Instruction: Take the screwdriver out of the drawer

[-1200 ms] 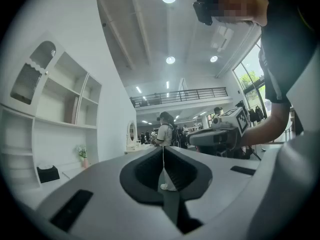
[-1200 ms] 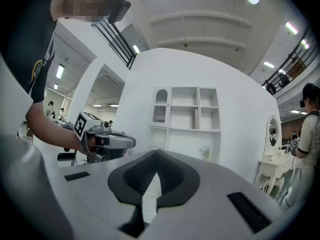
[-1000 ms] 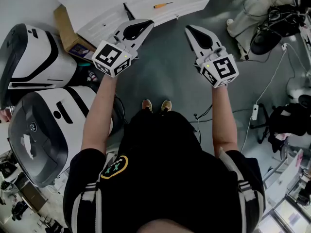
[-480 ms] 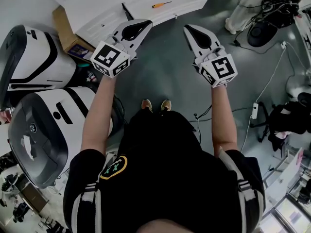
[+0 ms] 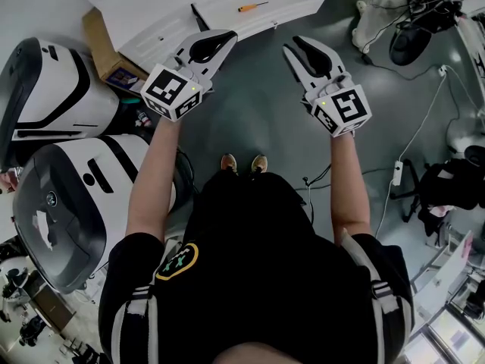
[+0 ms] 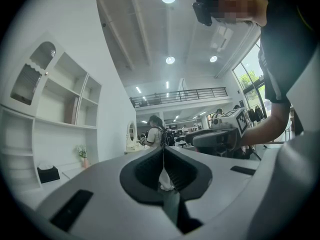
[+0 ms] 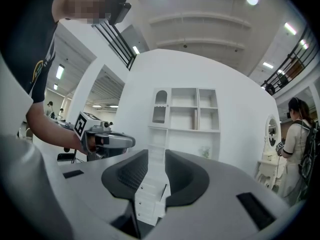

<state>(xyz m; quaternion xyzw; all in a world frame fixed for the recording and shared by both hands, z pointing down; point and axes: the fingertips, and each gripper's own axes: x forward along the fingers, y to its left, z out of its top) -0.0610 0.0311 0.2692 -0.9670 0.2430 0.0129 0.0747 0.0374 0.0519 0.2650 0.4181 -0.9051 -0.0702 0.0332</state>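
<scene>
Nearest to me, both grippers hang level in the middle of the head view with bare grey floor under them, and neither carries anything. The left gripper (image 5: 226,38) is clenched on nothing: in its own view the jaws meet in a thin seam (image 6: 163,153). The right gripper (image 5: 295,48) has just been opening. Its own view shows a narrow gap between the jaws (image 7: 156,160), and only a white drawer unit farther off shows through that gap. Beyond the tips, along the upper edge of the head view, the white drawer (image 5: 292,15) stands pulled out with its inside showing. The screwdriver (image 5: 253,7), with its orange handle, lies flat in the drawer at upper centre, well apart from both grippers and a little nearer the right one. So I judge that access is already made and the real work has not begun. I have yet to reach forward, widen the right jaws further, close on the handle and lift it clear over the drawer's front wall. A cardboard box (image 5: 102,44) sits at the upper left, out of the way.
</scene>
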